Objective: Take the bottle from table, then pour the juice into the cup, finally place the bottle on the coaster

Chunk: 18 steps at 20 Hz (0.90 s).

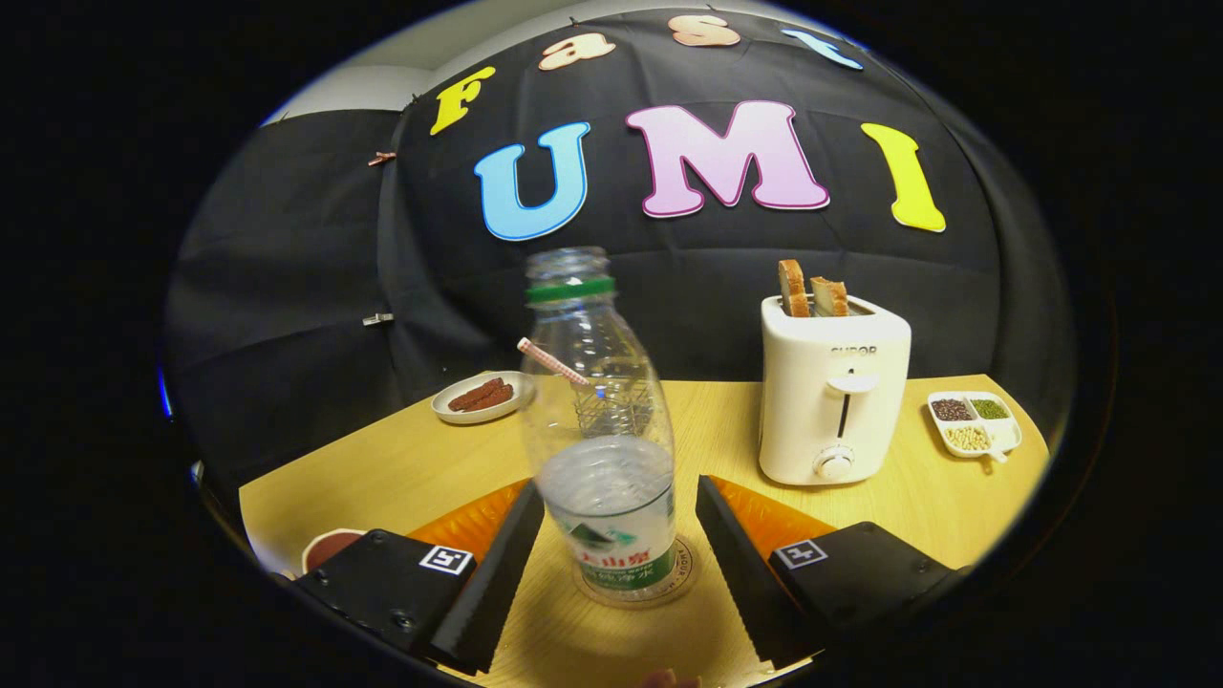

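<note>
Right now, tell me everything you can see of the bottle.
The bottle is clear, ribbed plastic with no cap, a green ring around its open neck and a green and white label low on its body. It looks empty or nearly so. It stands upright on a round coaster on the wooden table, between the gripper's two open fingers, which flank it with a gap on each side. Apart from the coaster, nothing touches it. A cup with a striped straw shows through it from behind.

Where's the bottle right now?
In the gripper view the bottle stands upright on the coaster, between the open tongs, neither finger touching it. The toaster stands beyond it.
</note>
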Each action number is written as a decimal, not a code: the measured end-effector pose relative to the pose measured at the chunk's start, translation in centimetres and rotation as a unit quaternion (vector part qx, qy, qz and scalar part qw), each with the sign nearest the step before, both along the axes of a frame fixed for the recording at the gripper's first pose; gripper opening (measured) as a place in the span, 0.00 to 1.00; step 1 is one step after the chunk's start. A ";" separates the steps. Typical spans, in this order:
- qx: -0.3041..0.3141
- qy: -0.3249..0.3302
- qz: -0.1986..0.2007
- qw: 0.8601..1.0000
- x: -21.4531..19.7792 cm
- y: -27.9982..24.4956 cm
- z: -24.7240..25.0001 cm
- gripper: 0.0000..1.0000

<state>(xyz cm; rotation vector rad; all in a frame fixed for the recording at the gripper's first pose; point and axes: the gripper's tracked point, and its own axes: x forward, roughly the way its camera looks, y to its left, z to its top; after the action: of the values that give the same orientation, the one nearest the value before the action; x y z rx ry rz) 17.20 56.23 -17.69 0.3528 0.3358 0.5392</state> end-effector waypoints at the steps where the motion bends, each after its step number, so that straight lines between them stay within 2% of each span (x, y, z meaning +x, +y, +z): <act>1: -0.002 -0.001 0.000 1.000 -0.5 -0.5 0.5 0.98; 9: -0.032 -0.009 0.009 0.999 -5.8 -5.0 6.4 0.98; 18: -0.076 -0.030 -0.064 0.995 -7.6 -13.1 17.7 0.98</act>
<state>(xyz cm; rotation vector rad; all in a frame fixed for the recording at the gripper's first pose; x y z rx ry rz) 9.61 43.09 -0.04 0.2089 0.2919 0.3957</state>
